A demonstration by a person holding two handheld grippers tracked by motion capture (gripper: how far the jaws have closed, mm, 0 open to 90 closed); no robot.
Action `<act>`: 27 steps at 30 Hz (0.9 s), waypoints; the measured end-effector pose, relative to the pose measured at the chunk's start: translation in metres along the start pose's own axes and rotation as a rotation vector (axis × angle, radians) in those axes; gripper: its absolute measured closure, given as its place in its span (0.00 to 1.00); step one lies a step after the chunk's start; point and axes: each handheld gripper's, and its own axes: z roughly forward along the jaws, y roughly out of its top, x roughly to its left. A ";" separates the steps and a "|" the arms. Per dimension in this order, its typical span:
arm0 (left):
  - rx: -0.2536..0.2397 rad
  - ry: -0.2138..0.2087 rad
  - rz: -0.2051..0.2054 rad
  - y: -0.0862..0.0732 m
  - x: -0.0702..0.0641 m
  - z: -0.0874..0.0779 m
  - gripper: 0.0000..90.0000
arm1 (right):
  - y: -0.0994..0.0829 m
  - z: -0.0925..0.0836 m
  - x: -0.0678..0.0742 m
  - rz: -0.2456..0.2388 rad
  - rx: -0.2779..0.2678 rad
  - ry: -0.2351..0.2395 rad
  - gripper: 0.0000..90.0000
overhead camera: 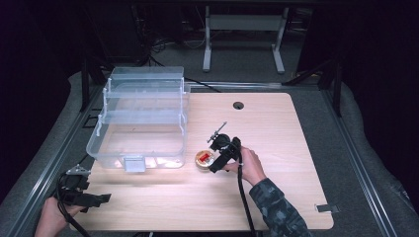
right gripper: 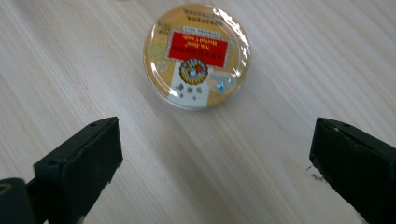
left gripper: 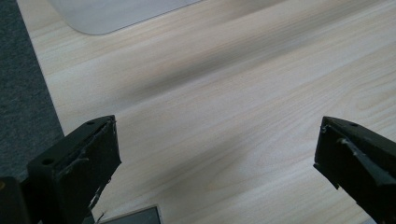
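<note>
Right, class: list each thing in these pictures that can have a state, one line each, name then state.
Clear plastic tiered storage box: open, trays stepped back, latch at front.
Small round gold tin with red label: lid on, lying flat on the table.
Left tool: open, nothing between its jaws.
Right tool: open, just short of the tin.

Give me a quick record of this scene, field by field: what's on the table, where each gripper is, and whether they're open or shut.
table: light wood
box: clear plastic, tiered trays, far left of table
tin: small round, gold and red label, flat on table right of box
left gripper: near left table corner, open, nothing between jaws
right gripper: just short of the tin, open, not touching it
hands: one on each gripper
</note>
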 end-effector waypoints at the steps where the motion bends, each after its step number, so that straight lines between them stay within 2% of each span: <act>1: 0.001 0.000 -0.001 0.000 0.000 0.000 0.00 | 0.000 0.000 0.000 0.000 0.000 0.000 0.02; 6: 0.005 0.001 -0.001 0.001 0.000 -0.001 0.00 | 0.022 0.016 0.004 -0.021 0.028 0.002 0.05; 8: 0.004 0.000 0.002 0.001 0.000 -0.001 0.00 | 0.028 0.023 0.006 -0.026 0.023 0.018 0.05; 12: 0.010 -0.001 0.002 0.001 0.000 -0.001 0.00 | 0.037 0.032 0.008 -0.041 0.065 0.005 0.06; 17: 0.011 0.001 0.000 0.000 0.001 -0.002 0.00 | 0.050 0.049 0.009 -0.066 0.101 0.030 0.11; 21: 0.011 0.004 -0.002 -0.001 0.002 -0.002 0.00 | 0.055 0.054 0.010 -0.071 0.112 0.036 0.14; 24: 0.011 0.001 -0.003 -0.001 0.003 -0.002 0.00 | 0.057 0.059 0.011 -0.086 0.137 0.014 0.16; 27: 0.013 0.001 -0.004 -0.002 0.003 -0.002 0.00 | 0.057 0.062 0.010 -0.075 0.145 0.001 0.21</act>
